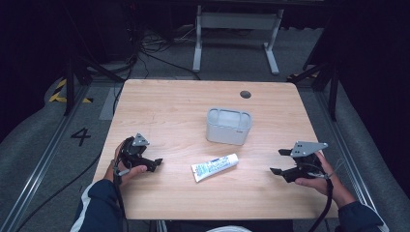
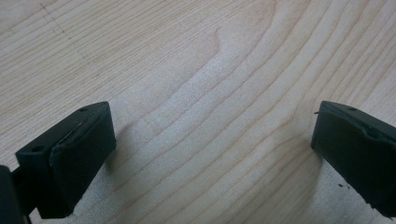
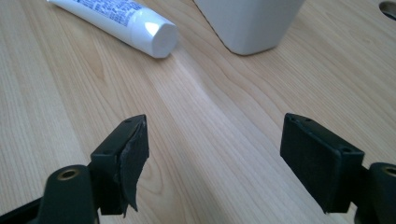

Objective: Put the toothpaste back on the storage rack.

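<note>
1. Left gripper [image 1: 151, 163] and right gripper [image 1: 281, 162] – both jaws spread, empty.
2. Tube [image 1: 215, 166] lies between them, bin [image 1: 228, 126] just beyond.
3. Judged: nothing begun – next, right gripper closes on the tube.

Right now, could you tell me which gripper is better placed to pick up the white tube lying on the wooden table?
Probably the right gripper: its open jaws face the white tube, whose cap lies ahead in its view. The left gripper, also open, looks down at bare wooden table.
</note>
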Tool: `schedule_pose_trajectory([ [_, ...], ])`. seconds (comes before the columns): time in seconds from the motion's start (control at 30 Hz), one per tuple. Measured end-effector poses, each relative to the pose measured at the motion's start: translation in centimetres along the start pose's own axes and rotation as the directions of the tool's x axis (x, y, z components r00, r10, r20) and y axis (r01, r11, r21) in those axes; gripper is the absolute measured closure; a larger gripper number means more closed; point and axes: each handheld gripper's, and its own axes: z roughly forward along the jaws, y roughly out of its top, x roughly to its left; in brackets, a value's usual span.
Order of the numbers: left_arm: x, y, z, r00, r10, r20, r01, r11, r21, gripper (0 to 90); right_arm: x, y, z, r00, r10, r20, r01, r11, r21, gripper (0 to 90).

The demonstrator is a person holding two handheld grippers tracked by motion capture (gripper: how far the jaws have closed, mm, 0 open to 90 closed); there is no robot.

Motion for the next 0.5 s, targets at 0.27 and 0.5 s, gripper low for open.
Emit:
schedule_pose_trajectory([
  [0.27,0.0,0.0,0.0,1.0000,0.000,0.000,0.000,1.0000,0.002,0.1,1.0,1.9,1.2,0.9961,-0.066,-0.058,0.067,0.998,0.013,24.4],
  [0.5,0.0,0.0,0.0,1.0000,-0.004,0.000,0.004,1.0000,0.003,0.1,1.8,3.7,2.3,0.9888,-0.113,-0.098,0.115,0.993,0.017,24.3],
])
